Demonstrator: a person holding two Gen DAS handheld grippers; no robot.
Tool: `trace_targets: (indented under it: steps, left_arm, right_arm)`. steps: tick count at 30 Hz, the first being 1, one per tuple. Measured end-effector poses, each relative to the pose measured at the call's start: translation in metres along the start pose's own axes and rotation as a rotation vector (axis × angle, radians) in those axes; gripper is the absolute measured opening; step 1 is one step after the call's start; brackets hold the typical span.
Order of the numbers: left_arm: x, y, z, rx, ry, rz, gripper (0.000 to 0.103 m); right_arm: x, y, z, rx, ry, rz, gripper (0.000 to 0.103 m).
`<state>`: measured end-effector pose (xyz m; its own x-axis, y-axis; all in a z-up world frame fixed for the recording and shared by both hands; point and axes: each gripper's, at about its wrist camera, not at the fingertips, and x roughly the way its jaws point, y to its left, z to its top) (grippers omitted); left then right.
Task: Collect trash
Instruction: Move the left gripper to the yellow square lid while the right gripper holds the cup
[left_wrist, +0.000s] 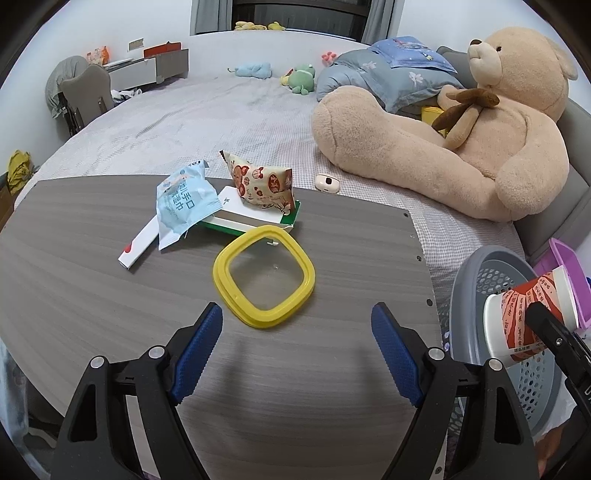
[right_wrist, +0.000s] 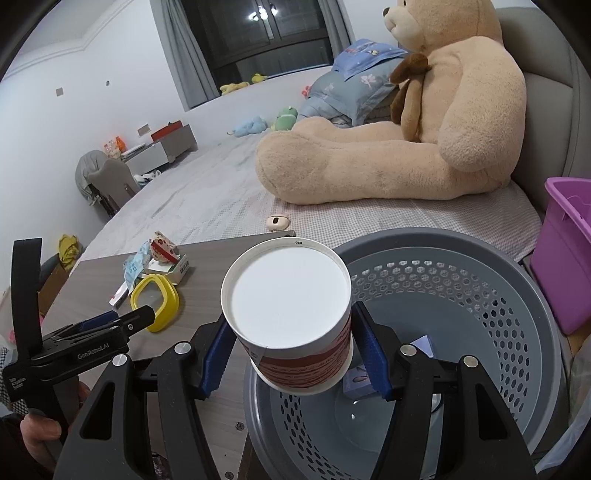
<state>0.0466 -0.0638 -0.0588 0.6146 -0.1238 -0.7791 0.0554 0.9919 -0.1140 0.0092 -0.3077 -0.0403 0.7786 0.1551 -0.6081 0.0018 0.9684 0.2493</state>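
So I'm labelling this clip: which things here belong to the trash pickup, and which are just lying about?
Job: paper cup in the right gripper, grey basket, blue wrapper, snack bag, flat carton, yellow ring.
Lying about: teddy bear, purple bin, frog toy.

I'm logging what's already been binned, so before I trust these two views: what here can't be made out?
- Basket contents: in the right wrist view the held cup and right gripper cover much of the grey basket; only a small box peeks out.
- Same basket, left wrist view: cut off by the frame edge and cup.
- Green-edged box: wrappers lie over it.
- Cup print: too small to read.
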Motion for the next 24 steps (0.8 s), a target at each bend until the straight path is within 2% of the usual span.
trace_targets:
  steps: [10,16,24]
  left_arm:
    - [0.023,-0.005,0.004,-0.037,0.051,0.017,0.079]
    - [0.036,0.001,0.011,-0.105,0.050,0.086,0.079]
    - [0.051,0.014,0.018,-0.171,0.070,0.082,0.079]
  right_arm:
    - [0.000,-0.010,-0.002,0.030,-0.002,0.027,0.060]
    - [0.000,-0.016,-0.001,0.048,-0.006,0.032,0.060]
    - [0.002,-0.016,-0.001,0.052,0.001,0.039,0.060]
